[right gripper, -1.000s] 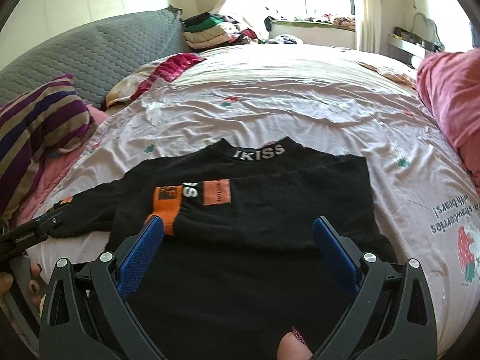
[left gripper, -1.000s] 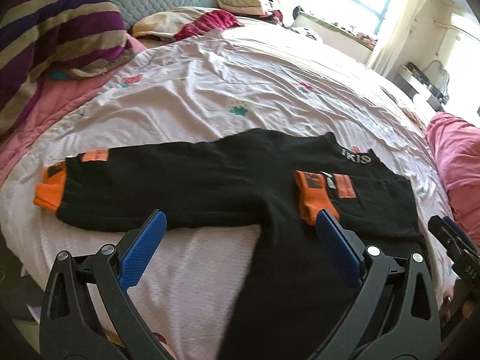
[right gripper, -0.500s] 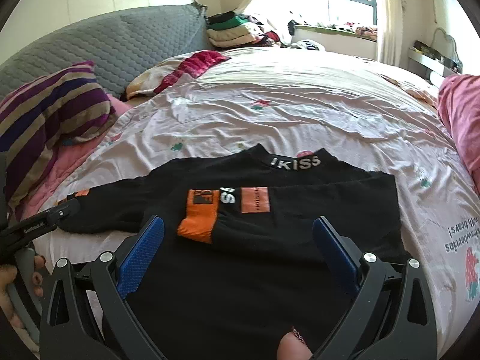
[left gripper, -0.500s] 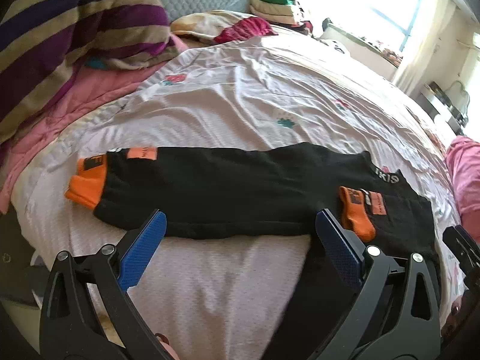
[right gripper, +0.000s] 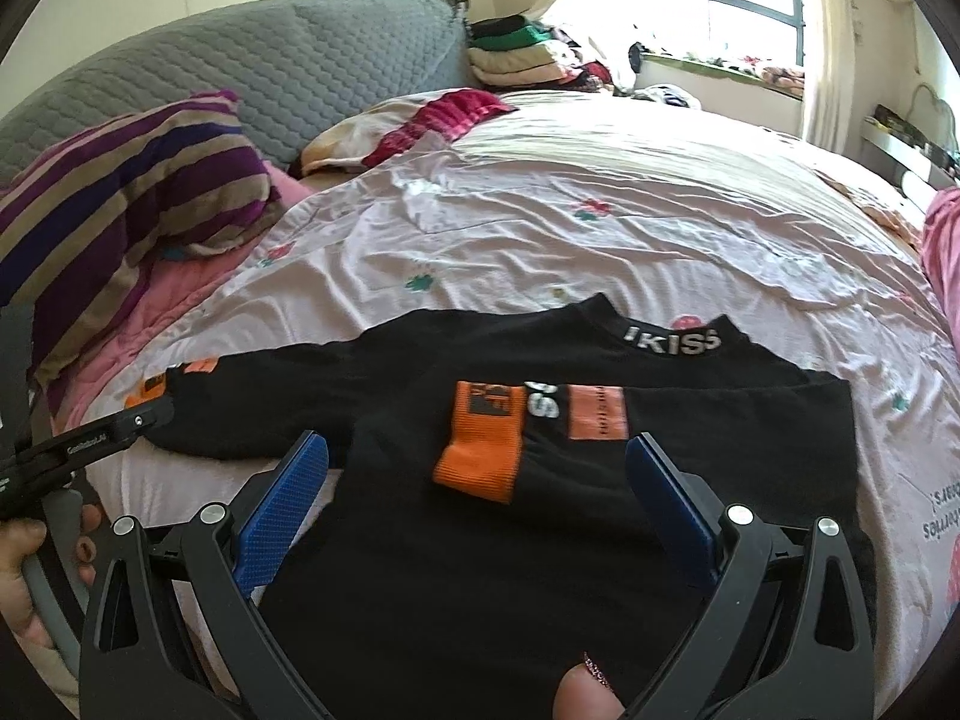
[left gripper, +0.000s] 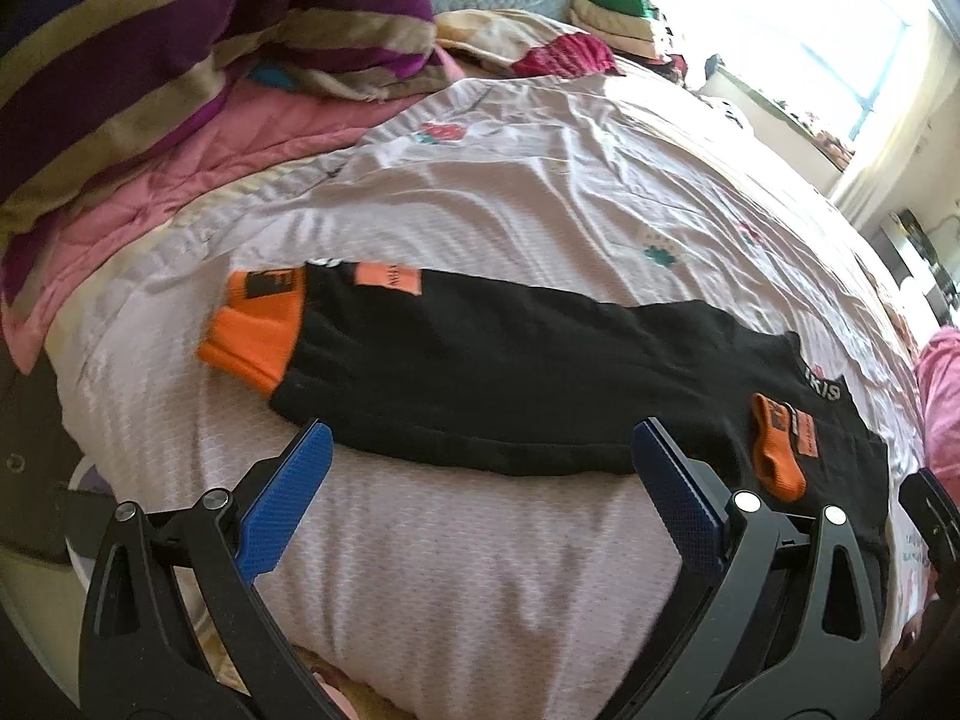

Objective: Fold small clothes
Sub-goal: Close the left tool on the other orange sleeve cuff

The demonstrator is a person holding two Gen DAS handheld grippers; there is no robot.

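A small black long-sleeved top [right gripper: 540, 540] with orange cuffs and a lettered collar [right gripper: 672, 342] lies flat on the bed. One sleeve is folded across the chest, its orange cuff [right gripper: 480, 450] between the fingers of my right gripper [right gripper: 477, 480], which hovers open over the body of the top. The other sleeve [left gripper: 510, 372] stretches out to the left, ending in an orange cuff [left gripper: 258, 330]. My left gripper [left gripper: 480, 468] hangs open just before that sleeve's near edge, holding nothing.
A pale pink sheet [left gripper: 540, 192] covers the bed. A striped purple pillow [right gripper: 120, 198] and pink quilt [left gripper: 180, 180] lie at the left, a grey headboard [right gripper: 300, 78] behind, folded clothes [right gripper: 522, 54] by the window. A pink blanket [right gripper: 942, 234] lies at the right.
My left gripper has swung left along the outstretched sleeve, bringing its orange cuff closer to centre. The right gripper has shifted slightly left and nearer the top. Both stay open.
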